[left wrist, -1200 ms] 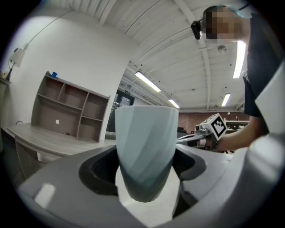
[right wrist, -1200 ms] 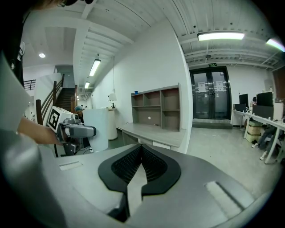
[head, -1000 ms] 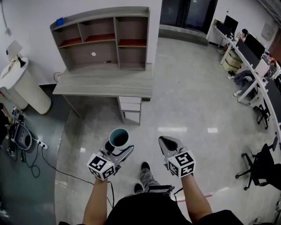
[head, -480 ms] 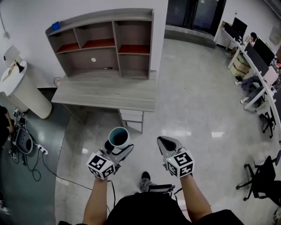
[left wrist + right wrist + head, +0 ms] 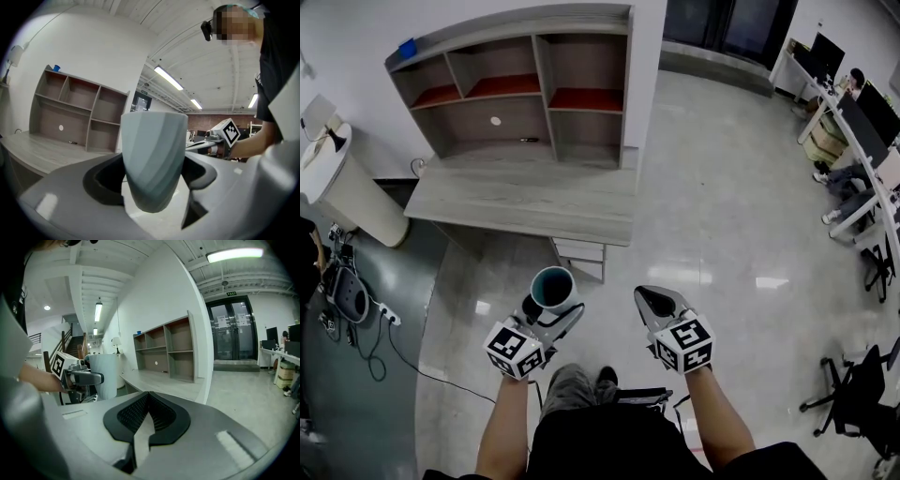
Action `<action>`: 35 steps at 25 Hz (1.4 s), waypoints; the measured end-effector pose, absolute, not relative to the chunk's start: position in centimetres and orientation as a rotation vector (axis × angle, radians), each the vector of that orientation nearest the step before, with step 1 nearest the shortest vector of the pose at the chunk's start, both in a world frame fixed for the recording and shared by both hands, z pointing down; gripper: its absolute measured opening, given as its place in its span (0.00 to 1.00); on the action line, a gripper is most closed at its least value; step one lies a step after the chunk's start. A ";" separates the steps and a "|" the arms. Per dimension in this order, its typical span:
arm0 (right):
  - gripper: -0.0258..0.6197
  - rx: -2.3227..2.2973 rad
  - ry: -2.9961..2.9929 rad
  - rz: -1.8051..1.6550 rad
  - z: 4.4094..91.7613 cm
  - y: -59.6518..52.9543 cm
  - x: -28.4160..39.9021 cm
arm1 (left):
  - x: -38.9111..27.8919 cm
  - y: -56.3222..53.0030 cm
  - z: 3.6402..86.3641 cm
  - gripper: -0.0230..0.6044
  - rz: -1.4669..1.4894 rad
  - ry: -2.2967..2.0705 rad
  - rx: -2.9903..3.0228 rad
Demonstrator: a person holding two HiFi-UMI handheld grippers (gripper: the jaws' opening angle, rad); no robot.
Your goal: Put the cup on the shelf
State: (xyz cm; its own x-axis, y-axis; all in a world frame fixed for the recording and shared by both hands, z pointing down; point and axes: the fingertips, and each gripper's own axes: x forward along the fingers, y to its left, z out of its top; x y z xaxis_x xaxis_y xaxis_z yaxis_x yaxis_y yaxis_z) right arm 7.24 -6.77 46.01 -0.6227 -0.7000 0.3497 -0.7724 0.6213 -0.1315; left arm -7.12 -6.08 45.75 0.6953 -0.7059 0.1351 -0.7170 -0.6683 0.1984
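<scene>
The cup [image 5: 554, 288] is not yet on the shelf [image 5: 586, 61]. It is grasped upright by the left gripper [image 5: 549, 314], whose jaws are spread wide around its lower part and press on it from both sides. It is held above the floor, well apart from the desk [image 5: 525, 197] on which the shelf stands. The pick-up is therefore judged as done, while the approach, the placing in a compartment and the release are left. The right gripper [image 5: 654, 302] is clenched with nothing between its jaws and is held beside the left one.

Inside the cup only a dark teal inner wall is seen from the head view, so it appears to be empty. In the upper compartments of the shelf, which have red boards, no contents are seen. In the wide lower compartment a small dark thing [image 5: 528, 140] lies, too small to be named. On top of the shelf, at its left end, a small blue object [image 5: 407, 47] is placed.
</scene>
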 end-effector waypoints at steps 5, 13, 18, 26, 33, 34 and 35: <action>0.06 1.207 -2.576 0.400 46.4 -9.8 7.3 | -7.4 -9.2 46.1 0.60 0.071 -1.133 2.671; 0.06 1.238 -2.545 0.391 46.5 -16.4 6.1 | -8.3 -16.4 46.4 0.60 0.046 -1.084 2.689; 0.06 1.275 -2.529 0.391 46.0 -21.7 4.3 | -10.0 -21.8 46.1 0.60 0.047 -1.049 2.700; 0.06 1.352 -2.504 0.395 44.9 -29.2 1.5 | -12.9 -30.5 44.8 0.60 0.030 -0.983 2.734; 0.06 1.396 -2.491 0.389 44.4 -33.1 -0.1 | -13.8 -34.7 44.5 0.60 0.022 -0.930 2.754; 0.06 1.398 -2.490 0.390 44.4 -33.5 -0.2 | -13.9 -35.2 44.5 0.60 0.021 -0.926 2.751; 0.06 1.401 -2.488 0.393 44.4 -33.8 -0.2 | -13.9 -35.5 44.6 0.60 0.019 -0.921 2.747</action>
